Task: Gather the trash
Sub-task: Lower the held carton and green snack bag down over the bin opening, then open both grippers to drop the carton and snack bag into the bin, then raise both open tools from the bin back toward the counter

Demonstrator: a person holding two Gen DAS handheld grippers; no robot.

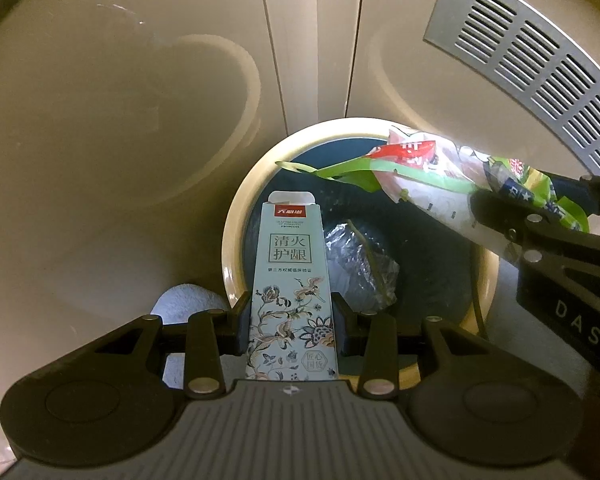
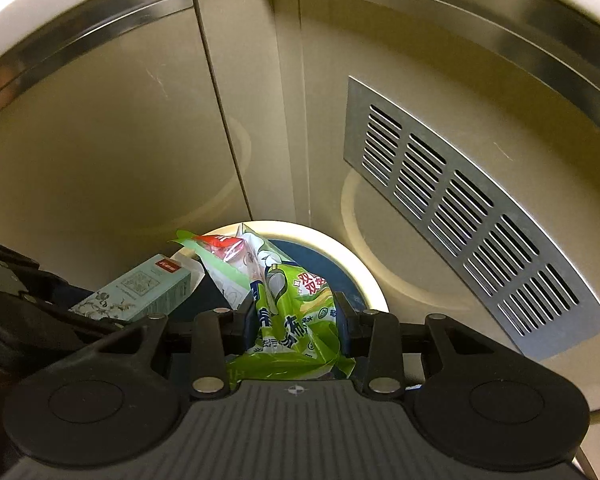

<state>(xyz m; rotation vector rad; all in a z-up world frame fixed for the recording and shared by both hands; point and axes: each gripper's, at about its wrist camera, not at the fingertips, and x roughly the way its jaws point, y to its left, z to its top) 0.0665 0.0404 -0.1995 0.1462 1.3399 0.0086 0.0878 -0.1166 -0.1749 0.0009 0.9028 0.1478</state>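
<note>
My left gripper [image 1: 292, 320] is shut on a pale blue toothpaste box [image 1: 290, 280] with flower print, held over the round bin [image 1: 236, 240] with a cream rim and dark liner. Crumpled clear plastic [image 1: 360, 264] lies inside the bin. My right gripper [image 2: 296, 320] is shut on a green and white plastic wrapper [image 2: 296, 316], also over the bin [image 2: 364, 264]. The wrapper [image 1: 420, 172] and the right gripper [image 1: 540, 216] show at the right of the left wrist view. The box [image 2: 144, 288] shows at the left of the right wrist view.
Beige cabinet doors [image 2: 120, 140] stand right behind the bin. A metal vent grille [image 2: 460, 212] is set in the right door. A white cloth-like object [image 1: 184, 300] lies on the floor left of the bin.
</note>
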